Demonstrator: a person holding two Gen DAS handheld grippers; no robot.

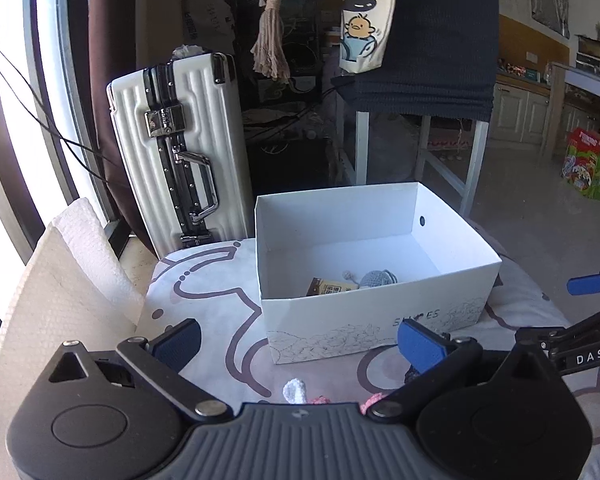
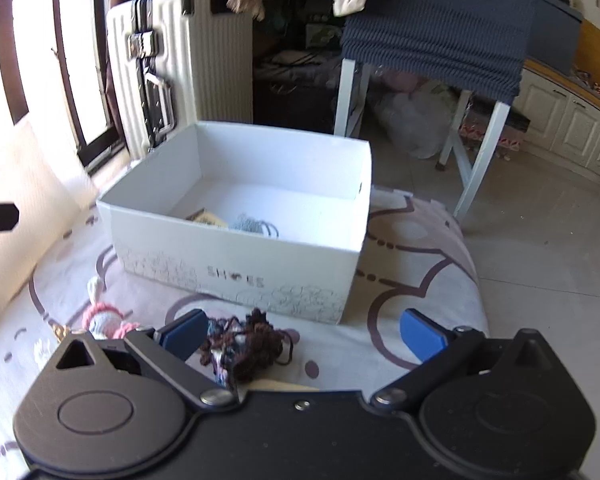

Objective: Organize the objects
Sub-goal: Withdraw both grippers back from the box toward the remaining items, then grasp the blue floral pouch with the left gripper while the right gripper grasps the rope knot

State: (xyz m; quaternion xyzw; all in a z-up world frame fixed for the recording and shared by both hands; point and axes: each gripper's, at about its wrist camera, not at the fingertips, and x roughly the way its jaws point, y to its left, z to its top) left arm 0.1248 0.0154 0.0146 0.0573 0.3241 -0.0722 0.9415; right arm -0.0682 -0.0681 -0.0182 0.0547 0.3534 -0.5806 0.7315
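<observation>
Clearly, your brown yarn tangle (image 2: 244, 346) is soft, light and springy; it lies on the patterned cushion (image 2: 420, 256) just inside the near-left finger of your right hand-held gripper (image 2: 302, 336), whose jaws stand wide and empty. Pinch its dense middle, not the loose strands, which would likely trail and snag. Left of it lies a pink-and-white crochet toy (image 2: 104, 318). Beyond stands the white shoe box (image 2: 236, 268). Your left hand-held gripper (image 1: 298, 344) is also spread wide, holding nothing.
</observation>
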